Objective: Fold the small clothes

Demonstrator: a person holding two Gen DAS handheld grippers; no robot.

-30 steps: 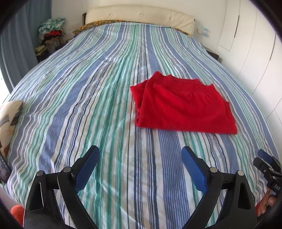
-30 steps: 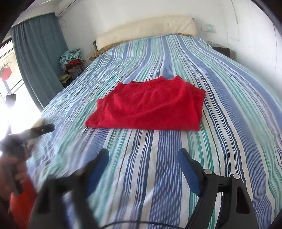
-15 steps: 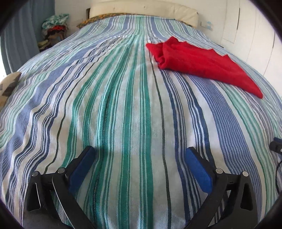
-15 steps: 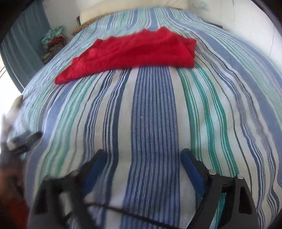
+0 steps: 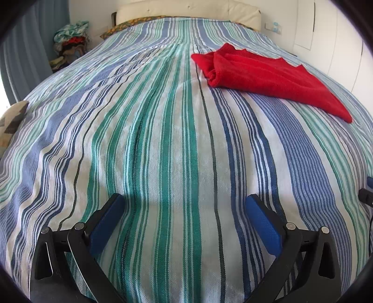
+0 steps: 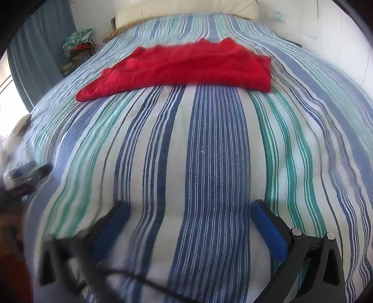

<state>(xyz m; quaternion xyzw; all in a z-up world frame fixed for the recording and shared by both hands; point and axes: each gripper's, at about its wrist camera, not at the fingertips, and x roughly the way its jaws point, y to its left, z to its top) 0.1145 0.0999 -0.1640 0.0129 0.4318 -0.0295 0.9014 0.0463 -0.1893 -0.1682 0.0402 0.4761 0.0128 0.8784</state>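
Blue pads sit on my fingers (image 5: 106, 223), two on each gripper.

— Are the grippers holding something?

— No. My left gripper (image 5: 184, 205) has its fingers wide apart, with only the striped bedspread (image 5: 163, 139) between them. My right gripper (image 6: 190, 212) is opening its jaws, and only bedspread shows between them too. Its left finger looks blurry.

— Where is the thing to fold?

— I see one red garment (image 6: 186, 67). It lies folded flat on the bed, farther up from both grippers, well apart from them. From the left camera it is up and to the right (image 5: 268, 77).

— Is something in the way?

— Nothing lies between my fingers and the red cloth, just stripes.

— What else is around?

— One cream headboard (image 5: 186, 9) at the far end. One pile of clothes (image 5: 70, 42) beside the bed, by the blue curtain (image 5: 21, 58). One patterned cushion (image 5: 12, 121) at the left edge. White cupboard doors (image 5: 338, 42) on the right. I count two grippers, and each peeks into the other's picture.
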